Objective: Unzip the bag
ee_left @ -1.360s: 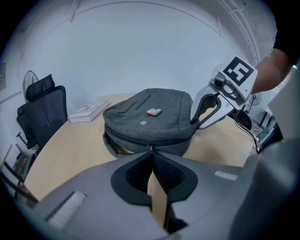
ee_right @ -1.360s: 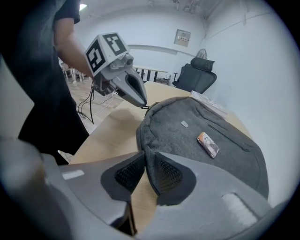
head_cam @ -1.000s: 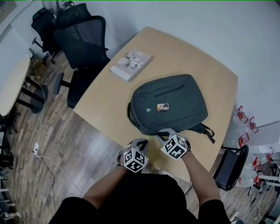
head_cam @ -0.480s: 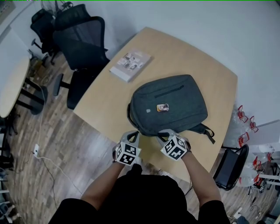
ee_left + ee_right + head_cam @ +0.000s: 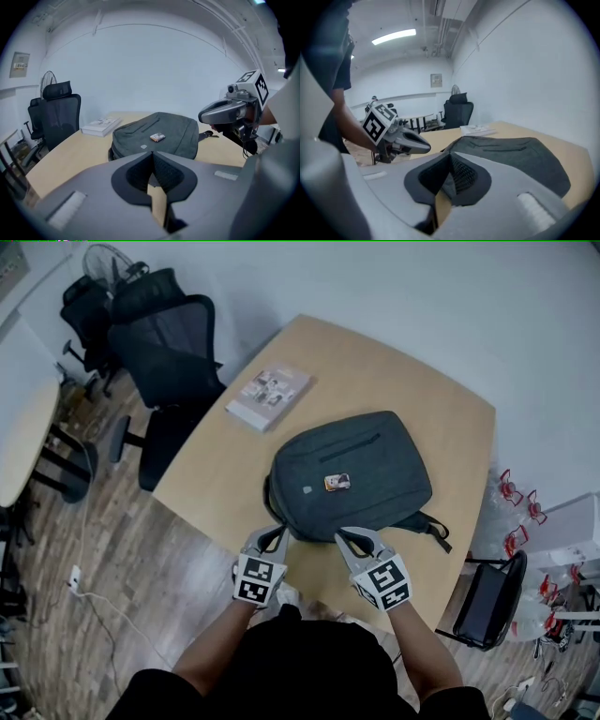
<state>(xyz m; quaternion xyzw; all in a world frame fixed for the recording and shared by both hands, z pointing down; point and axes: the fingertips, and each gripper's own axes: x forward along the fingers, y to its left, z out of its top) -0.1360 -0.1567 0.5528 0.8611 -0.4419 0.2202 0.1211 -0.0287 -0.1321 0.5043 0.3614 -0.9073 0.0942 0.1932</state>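
A dark grey backpack (image 5: 347, 465) lies flat on the wooden table (image 5: 422, 371), with a small tag (image 5: 337, 483) on its front. Both grippers sit at the bag's near edge. My left gripper (image 5: 275, 533) points at the near-left corner; in the left gripper view (image 5: 152, 153) its tips meet with nothing between them, the backpack (image 5: 157, 133) just ahead. My right gripper (image 5: 346, 537) is by the near edge's middle. Its jaws (image 5: 450, 155) are closing, tips almost together and nothing between them, the backpack (image 5: 511, 154) beyond. I cannot make out a zipper pull.
A book (image 5: 269, 397) lies on the table's far left part. Black office chairs (image 5: 169, 343) stand left of the table, and another table (image 5: 23, 427) is further left. A dark chair (image 5: 487, 596) stands at the right. A cable (image 5: 94, 582) runs over the wooden floor.
My left gripper has moved left and forward to the bag's near-left corner. The right gripper stays at the near edge. The head view has shifted slightly.
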